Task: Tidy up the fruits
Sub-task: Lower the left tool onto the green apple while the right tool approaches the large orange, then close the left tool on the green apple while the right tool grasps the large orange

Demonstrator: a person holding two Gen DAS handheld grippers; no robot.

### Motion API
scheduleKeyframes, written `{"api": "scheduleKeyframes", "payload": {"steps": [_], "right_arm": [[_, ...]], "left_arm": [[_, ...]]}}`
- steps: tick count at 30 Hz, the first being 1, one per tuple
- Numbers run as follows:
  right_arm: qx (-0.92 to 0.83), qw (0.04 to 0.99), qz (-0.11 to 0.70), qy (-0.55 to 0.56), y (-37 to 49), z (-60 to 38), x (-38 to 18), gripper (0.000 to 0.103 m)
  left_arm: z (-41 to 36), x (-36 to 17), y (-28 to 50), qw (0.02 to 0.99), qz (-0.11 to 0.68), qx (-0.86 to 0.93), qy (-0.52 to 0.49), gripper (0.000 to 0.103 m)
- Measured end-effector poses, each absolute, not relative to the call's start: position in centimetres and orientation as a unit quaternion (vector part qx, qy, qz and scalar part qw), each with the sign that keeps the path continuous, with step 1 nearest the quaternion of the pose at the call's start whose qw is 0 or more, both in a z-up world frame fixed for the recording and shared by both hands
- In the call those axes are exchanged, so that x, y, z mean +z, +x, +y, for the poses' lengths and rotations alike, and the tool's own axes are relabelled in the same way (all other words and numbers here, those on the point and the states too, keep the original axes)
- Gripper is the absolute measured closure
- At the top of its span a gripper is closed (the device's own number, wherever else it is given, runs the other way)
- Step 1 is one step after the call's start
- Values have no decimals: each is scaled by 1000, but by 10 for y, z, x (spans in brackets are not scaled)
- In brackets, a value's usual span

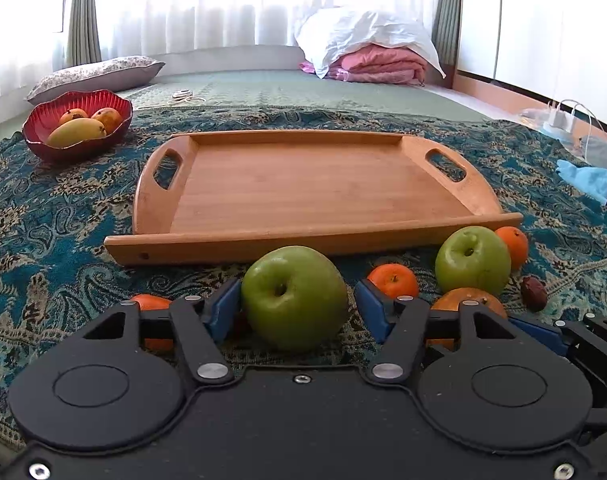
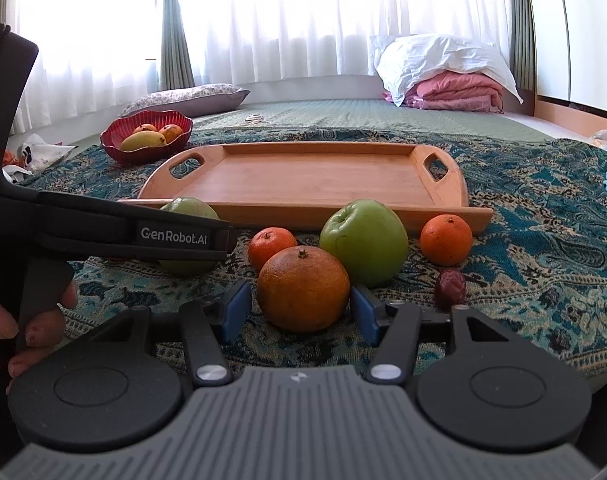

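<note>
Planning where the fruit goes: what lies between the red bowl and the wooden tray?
Only bare patterned cloth separates red bowl from wooden tray; both wrist views show it.

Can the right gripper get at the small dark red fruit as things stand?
Probably not directly: the right gripper brackets the big orange, while the dark red fruit lies uncovered just outside its right finger.

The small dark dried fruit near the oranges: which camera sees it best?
The right wrist view. There the dried date lies whole and unobstructed on the patterned cloth, just past the right gripper. In the left wrist view the date sits small, off toward the right edge.
</note>
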State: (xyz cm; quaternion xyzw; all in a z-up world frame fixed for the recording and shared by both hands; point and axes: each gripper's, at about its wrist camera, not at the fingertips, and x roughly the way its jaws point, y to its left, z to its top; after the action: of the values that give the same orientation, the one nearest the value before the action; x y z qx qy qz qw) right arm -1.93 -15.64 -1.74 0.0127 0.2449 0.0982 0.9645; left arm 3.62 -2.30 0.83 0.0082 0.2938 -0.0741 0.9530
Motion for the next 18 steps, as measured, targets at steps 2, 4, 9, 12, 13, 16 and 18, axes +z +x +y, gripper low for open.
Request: {"api": "scheduleKeyframes", "payload": {"steps": [2, 4, 9, 12, 13, 16, 18], "right_arm": [[97, 964, 245, 13, -18, -156, -18, 41], [97, 964, 246, 13, -17, -156, -19, 42], [92, 965, 244, 18, -16, -157, -19, 47], [91, 966, 242, 22, -17, -158, -19, 49], [90, 966, 241, 25, -18, -158, -19, 49], [88, 967, 239, 33, -19, -161, -17, 49], [85, 967, 237, 36, -20, -163, -15, 49]], "left_arm": [[-25, 7, 37, 953, 293, -75, 15, 43], [-25, 5, 39, 953, 293, -75, 19, 43], [-27, 4, 40, 955, 289, -66, 19, 48], [-25, 6, 39, 956, 287, -64, 13, 48], [-25, 6, 38, 956, 286, -64, 14, 48], [-26, 8, 35, 957, 282, -59, 25, 48], [-26, 12, 34, 959, 277, -57, 30, 48]]}}
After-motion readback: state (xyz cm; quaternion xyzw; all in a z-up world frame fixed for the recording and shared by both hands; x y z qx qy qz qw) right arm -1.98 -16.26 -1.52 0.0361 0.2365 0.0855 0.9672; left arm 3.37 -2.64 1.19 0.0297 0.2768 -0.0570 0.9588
